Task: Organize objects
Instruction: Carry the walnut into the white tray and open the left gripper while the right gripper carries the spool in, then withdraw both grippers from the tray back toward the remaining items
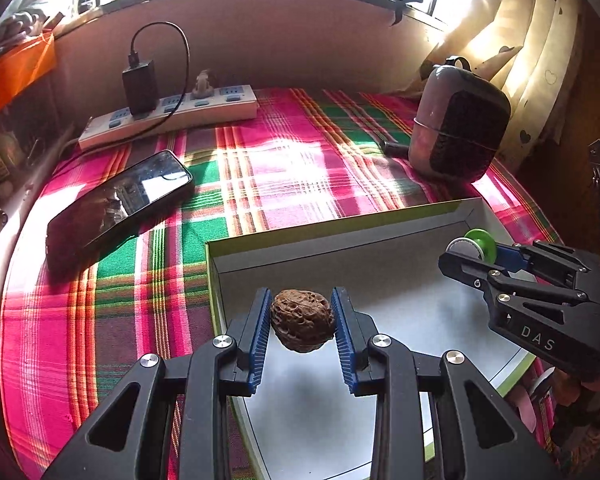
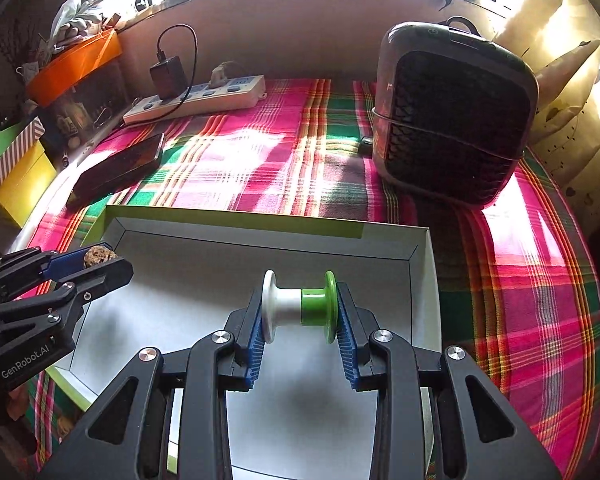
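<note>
My left gripper [image 1: 302,312] is shut on a brown wrinkled walnut [image 1: 302,320], held above the white floor of a shallow box with a green rim [image 1: 300,230]. My right gripper [image 2: 300,306] is shut on a spool, half white and half green [image 2: 300,306], gripped by its two flanges over the same box [image 2: 236,216]. Each gripper shows in the other's view: the right gripper [image 1: 466,250] with the green spool [image 1: 480,244] at the box's right side, the left gripper [image 2: 100,260] with the walnut [image 2: 99,255] at the box's left edge.
The box sits on a pink and green plaid cloth [image 1: 284,168]. A black phone [image 1: 120,204] lies to the left. A white power strip [image 1: 172,114] with a black charger [image 1: 140,86] runs along the back wall. A dark rounded heater [image 2: 452,120] stands at the back right beside curtains.
</note>
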`<act>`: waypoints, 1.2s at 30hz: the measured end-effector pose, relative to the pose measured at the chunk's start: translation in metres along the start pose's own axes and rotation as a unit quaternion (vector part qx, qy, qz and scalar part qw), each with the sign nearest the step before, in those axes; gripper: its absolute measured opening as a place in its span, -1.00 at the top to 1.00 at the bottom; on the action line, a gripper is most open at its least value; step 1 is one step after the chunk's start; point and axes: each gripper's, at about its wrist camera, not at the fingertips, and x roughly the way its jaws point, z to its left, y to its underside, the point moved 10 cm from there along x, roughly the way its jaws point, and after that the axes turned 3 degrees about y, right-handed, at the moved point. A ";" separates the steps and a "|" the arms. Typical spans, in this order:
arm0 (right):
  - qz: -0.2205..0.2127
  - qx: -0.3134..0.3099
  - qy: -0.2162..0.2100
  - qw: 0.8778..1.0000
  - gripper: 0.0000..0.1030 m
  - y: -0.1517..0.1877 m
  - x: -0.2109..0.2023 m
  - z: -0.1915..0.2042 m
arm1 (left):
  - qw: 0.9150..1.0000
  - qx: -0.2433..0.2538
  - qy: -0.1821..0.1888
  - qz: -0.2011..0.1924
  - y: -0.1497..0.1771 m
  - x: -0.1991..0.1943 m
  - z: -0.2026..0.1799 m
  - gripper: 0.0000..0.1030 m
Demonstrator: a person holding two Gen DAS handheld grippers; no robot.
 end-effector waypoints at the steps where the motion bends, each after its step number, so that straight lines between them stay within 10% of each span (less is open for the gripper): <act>1: 0.000 -0.002 0.002 1.000 0.36 0.000 0.001 0.001 | 1.000 -0.002 -0.003 0.002 0.000 0.002 0.001 0.44; 21: 0.008 -0.003 0.024 1.000 0.36 0.003 0.012 -0.004 | 1.000 0.004 -0.011 0.005 -0.003 0.010 -0.003 0.44; 27: -0.002 0.005 0.029 1.000 -0.03 0.000 0.008 -0.005 | 1.000 0.002 -0.003 0.007 -0.002 0.009 -0.005 0.26; 36: -0.005 0.016 0.030 0.999 -0.10 0.004 0.000 -0.010 | 1.000 -0.004 -0.009 0.004 0.003 -0.003 -0.006 0.13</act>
